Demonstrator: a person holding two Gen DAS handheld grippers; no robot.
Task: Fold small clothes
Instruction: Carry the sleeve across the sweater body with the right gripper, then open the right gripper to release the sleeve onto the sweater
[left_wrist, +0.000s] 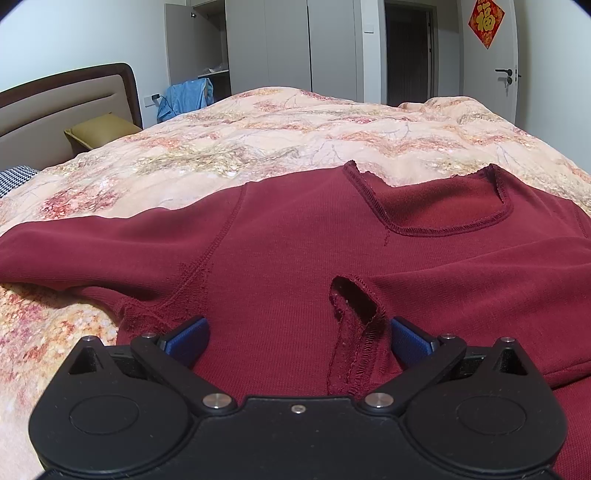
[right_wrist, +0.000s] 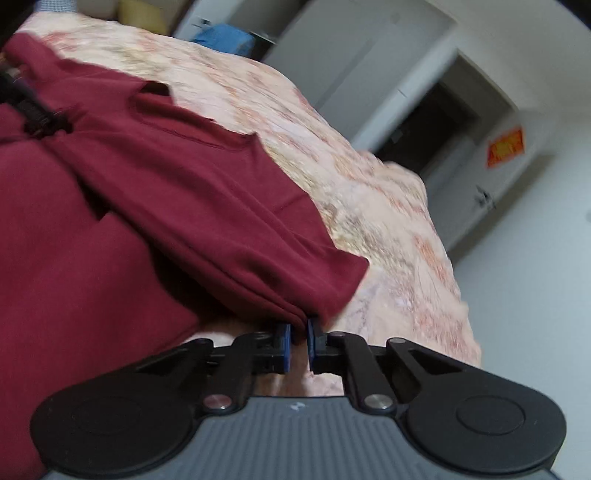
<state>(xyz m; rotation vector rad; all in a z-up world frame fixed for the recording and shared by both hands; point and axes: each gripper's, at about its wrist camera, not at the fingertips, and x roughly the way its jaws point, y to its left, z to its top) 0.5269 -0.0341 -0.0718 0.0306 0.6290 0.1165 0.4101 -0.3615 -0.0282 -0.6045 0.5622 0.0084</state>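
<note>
A dark red long-sleeved top (left_wrist: 288, 236) lies spread on the bed, neckline (left_wrist: 428, 206) at the far right, one sleeve (left_wrist: 92, 243) stretched to the left. My left gripper (left_wrist: 297, 338) is open, its blue pads wide apart over the top's body, with a frayed sleeve cuff (left_wrist: 354, 332) lying between them by the right pad. In the right wrist view my right gripper (right_wrist: 299, 332) is shut on the edge of the red top (right_wrist: 207, 206), on a folded sleeve or side part lifted off the bedspread. The left gripper (right_wrist: 33, 110) shows at the far left there.
The bed has a floral peach bedspread (left_wrist: 280, 136) and a padded headboard (left_wrist: 62, 107) with a yellow pillow (left_wrist: 99, 129). Grey wardrobes (left_wrist: 288, 44), a blue garment (left_wrist: 188, 96) and a white door (left_wrist: 491, 62) stand behind. The bed's edge (right_wrist: 461, 288) drops off at the right.
</note>
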